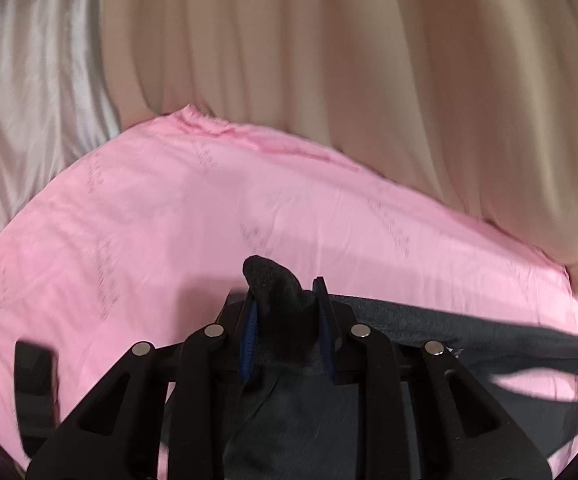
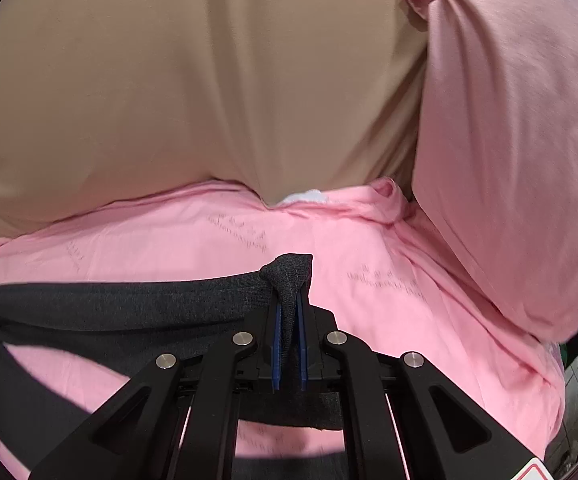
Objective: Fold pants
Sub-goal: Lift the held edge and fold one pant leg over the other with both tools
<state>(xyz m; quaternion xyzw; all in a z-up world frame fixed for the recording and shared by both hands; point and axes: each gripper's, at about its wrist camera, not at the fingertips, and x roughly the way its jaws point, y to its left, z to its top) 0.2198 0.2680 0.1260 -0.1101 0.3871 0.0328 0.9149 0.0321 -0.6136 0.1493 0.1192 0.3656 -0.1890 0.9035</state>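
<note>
The dark grey pants [image 1: 469, 332] hang stretched between my two grippers above a pink sheet [image 1: 169, 220]. My left gripper [image 1: 287, 304] is shut on one corner of the pants; a tuft of cloth sticks up between its blue pads [image 1: 249, 336]. From there the fabric runs off to the right. In the right wrist view my right gripper [image 2: 290, 320] is shut on the other corner, and the pants [image 2: 129, 300] run as a taut band to the left. More dark cloth hangs below both grippers.
A pink pillow [image 2: 521, 140] leans at the right on the pink sheet [image 2: 409, 300]. Beige curtain or bedding [image 2: 189, 80] fills the background behind the bed. White satin cloth [image 1: 29, 100] lies at far left. A small black object [image 1: 33, 368] sits on the sheet at lower left.
</note>
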